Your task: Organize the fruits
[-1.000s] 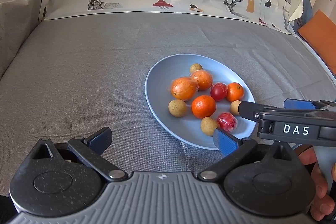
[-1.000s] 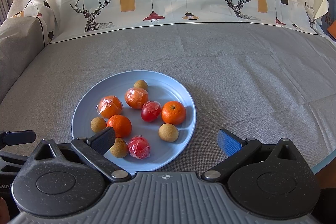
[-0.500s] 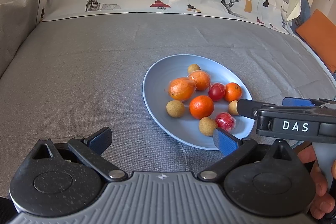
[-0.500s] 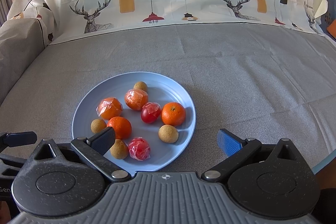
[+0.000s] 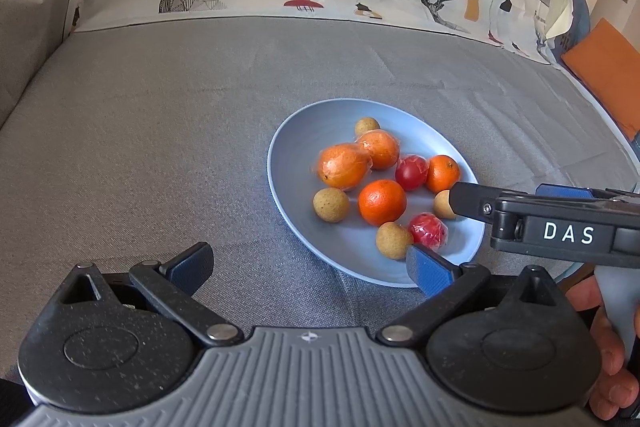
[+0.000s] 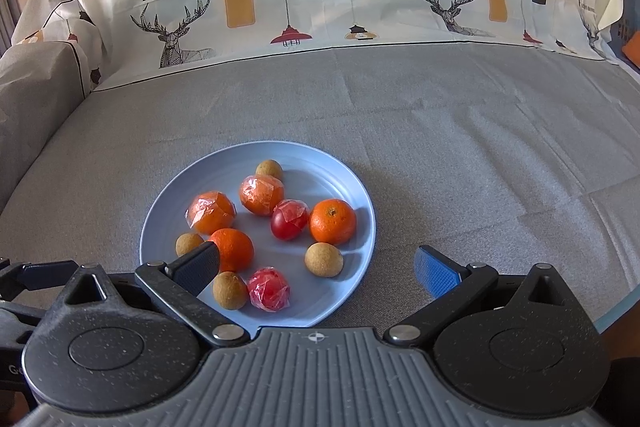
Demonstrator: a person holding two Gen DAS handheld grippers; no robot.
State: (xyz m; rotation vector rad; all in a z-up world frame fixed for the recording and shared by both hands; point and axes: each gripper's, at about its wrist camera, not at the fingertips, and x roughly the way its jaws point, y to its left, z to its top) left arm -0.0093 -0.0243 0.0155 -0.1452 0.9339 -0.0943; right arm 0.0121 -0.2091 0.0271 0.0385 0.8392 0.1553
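A light blue plate (image 5: 304, 131) (image 6: 344, 183) lies on a grey cloth and holds several fruits: bare oranges (image 5: 382, 202) (image 6: 333, 221), plastic-wrapped oranges (image 5: 343, 165) (image 6: 262, 194), wrapped red fruits (image 5: 428, 230) (image 6: 269, 289) and small tan round fruits (image 5: 331, 204) (image 6: 324, 259). My left gripper (image 5: 308, 269) is open and empty, just short of the plate's near-left rim. My right gripper (image 6: 318, 265) is open and empty over the plate's near edge; it also shows from the side in the left wrist view (image 5: 560, 227).
A printed cloth with deer and lamps (image 6: 320, 3) drapes the backrest behind. A grey cushion (image 5: 28, 27) stands at the left. An orange cushion (image 5: 604, 67) lies at the far right.
Both grippers have crept slightly toward the plate. The jaws stay open and the fruits have not moved.
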